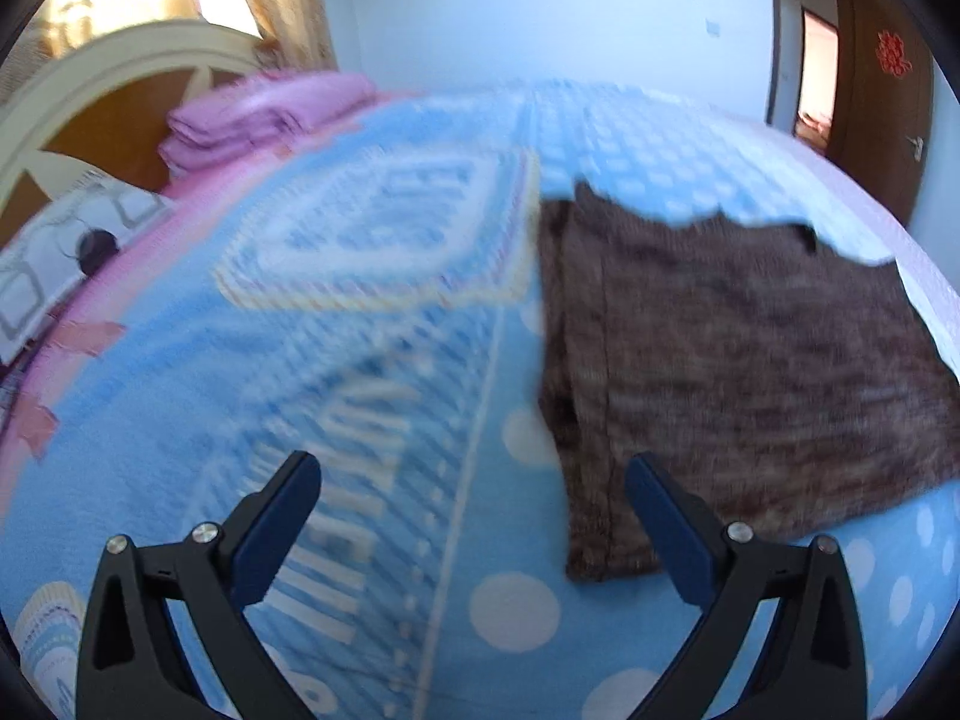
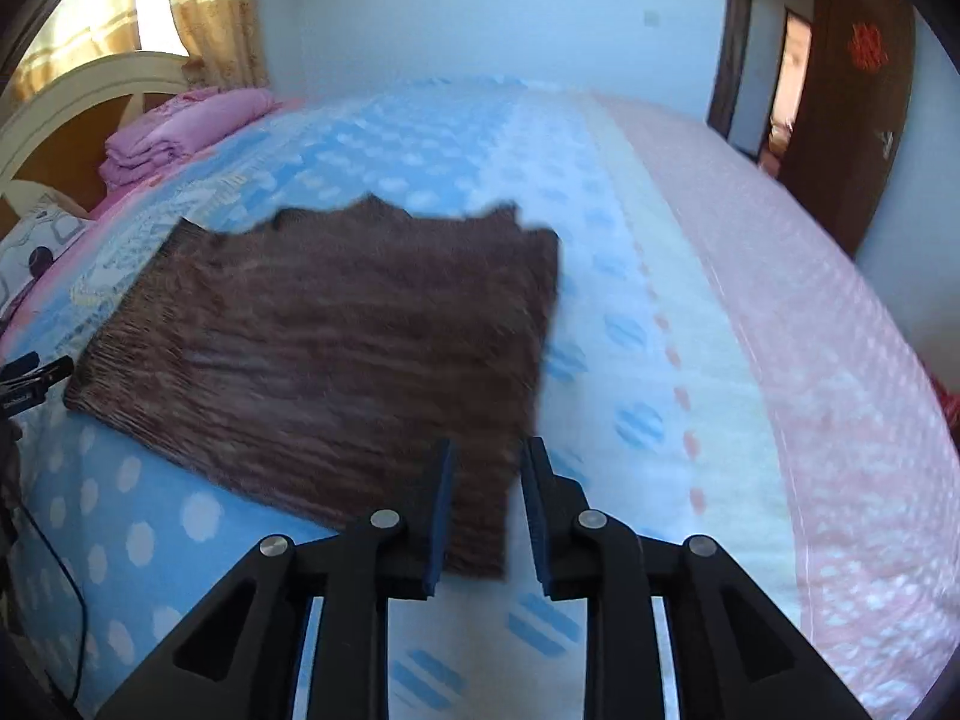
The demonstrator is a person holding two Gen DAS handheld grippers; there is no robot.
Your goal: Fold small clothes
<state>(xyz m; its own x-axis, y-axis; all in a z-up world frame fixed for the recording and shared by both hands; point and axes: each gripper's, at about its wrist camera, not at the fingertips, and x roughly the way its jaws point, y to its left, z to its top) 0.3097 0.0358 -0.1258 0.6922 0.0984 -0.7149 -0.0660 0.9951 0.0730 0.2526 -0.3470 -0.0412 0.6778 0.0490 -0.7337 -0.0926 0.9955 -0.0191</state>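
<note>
A brown knitted garment [image 1: 750, 372] lies flat on the blue patterned bedspread [image 1: 360, 360], folded into a rough rectangle with a wavy far edge. My left gripper [image 1: 473, 468] hovers wide open by the garment's near left corner, with nothing between its fingers. In the right wrist view the garment [image 2: 336, 348] spreads to the left and ahead. My right gripper [image 2: 491, 450] hangs over its near right corner with the jaws a narrow gap apart. The cloth shows in that gap and stays flat on the bedspread [image 2: 630, 300]; the pads do not press it.
Folded pink bedding [image 1: 264, 114] is stacked by the cream headboard [image 1: 120, 60], with a patterned pillow [image 1: 60, 240] beside it. A dark door [image 2: 858, 120] stands open at the far right. A black cable [image 2: 66, 570] hangs at the bed's left edge.
</note>
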